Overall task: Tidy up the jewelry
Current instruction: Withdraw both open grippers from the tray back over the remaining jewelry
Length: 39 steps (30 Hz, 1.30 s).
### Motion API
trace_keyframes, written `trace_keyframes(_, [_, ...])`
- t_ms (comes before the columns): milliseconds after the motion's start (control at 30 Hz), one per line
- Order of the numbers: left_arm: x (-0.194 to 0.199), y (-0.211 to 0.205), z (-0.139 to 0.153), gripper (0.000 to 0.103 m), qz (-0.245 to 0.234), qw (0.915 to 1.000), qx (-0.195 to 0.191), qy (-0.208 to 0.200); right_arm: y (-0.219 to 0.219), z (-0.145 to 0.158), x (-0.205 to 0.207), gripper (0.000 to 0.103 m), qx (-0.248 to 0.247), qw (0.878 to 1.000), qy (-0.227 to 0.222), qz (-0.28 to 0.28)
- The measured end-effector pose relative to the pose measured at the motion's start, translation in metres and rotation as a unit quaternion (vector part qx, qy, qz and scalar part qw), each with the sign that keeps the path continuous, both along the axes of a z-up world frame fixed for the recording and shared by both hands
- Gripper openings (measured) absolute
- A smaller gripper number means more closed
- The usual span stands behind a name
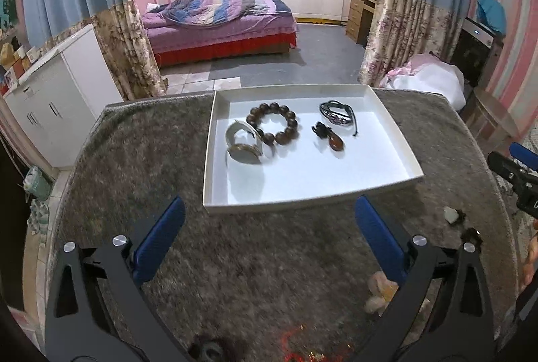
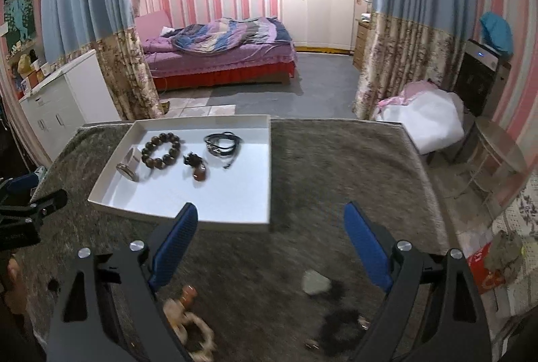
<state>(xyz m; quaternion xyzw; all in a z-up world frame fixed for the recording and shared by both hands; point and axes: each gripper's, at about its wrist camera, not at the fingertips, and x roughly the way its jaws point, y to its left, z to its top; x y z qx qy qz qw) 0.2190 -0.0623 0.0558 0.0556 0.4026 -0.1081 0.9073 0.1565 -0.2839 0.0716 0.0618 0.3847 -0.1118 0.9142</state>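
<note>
A white tray (image 1: 396, 140) (image 2: 255, 160) lies on the grey fuzzy table. In it are a brown bead bracelet (image 1: 273, 123) (image 2: 162, 149), a white bangle (image 1: 242, 143) (image 2: 130, 167), a black cord bracelet (image 1: 338, 114) (image 2: 223, 141) and an amber pendant (image 1: 331, 138) (image 2: 198, 169). My left gripper (image 1: 269, 239) is open and empty, just short of the tray's near edge. My right gripper (image 2: 270, 247) is open and empty, right of the tray's near corner. Below it on the table lie a pale jade pendant (image 2: 315, 283) on a black cord and a pale bead bracelet (image 2: 195, 328).
The pale bead bracelet (image 1: 378, 293) and the jade pendant (image 1: 452, 214) also lie at the table's right in the left wrist view. A bed (image 1: 218, 22), curtains and a white cabinet (image 1: 60, 99) stand beyond the table. A white bag (image 2: 423, 116) lies by the far right corner.
</note>
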Motion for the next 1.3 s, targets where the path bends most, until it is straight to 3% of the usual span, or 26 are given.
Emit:
trace_keyframes(467, [-0.037,0.000,-0.014,0.100,-0.005,0.9999,0.001,0.015,-0.022,-0.037,-0.040,0.089,0.003,0.999,0.033,-0.028])
trace_keyframes(900, [-0.048,-0.048,-0.051,0.099,-0.046,0.9972,0.004,0.059,-0.032,-0.074,-0.042,0.088,0.012,0.997,0.069,-0.037])
trace_keyframes(1100, [-0.044,-0.071,-0.070,0.092,-0.066,0.9940,0.008,0.088,-0.042,-0.089,-0.038,0.080,0.028,0.995,0.086,-0.040])
trace_keyframes(1167, [-0.042,-0.078,-0.075,0.089,-0.071,0.9930,0.008,0.094,-0.046,-0.095,-0.036,0.070,0.039,0.994,0.094,-0.040])
trace_keyframes(1300, [-0.040,-0.092,-0.087,0.084,-0.084,0.9902,0.014,0.110,-0.050,-0.103,-0.031,0.067,0.045,0.993,0.102,-0.044])
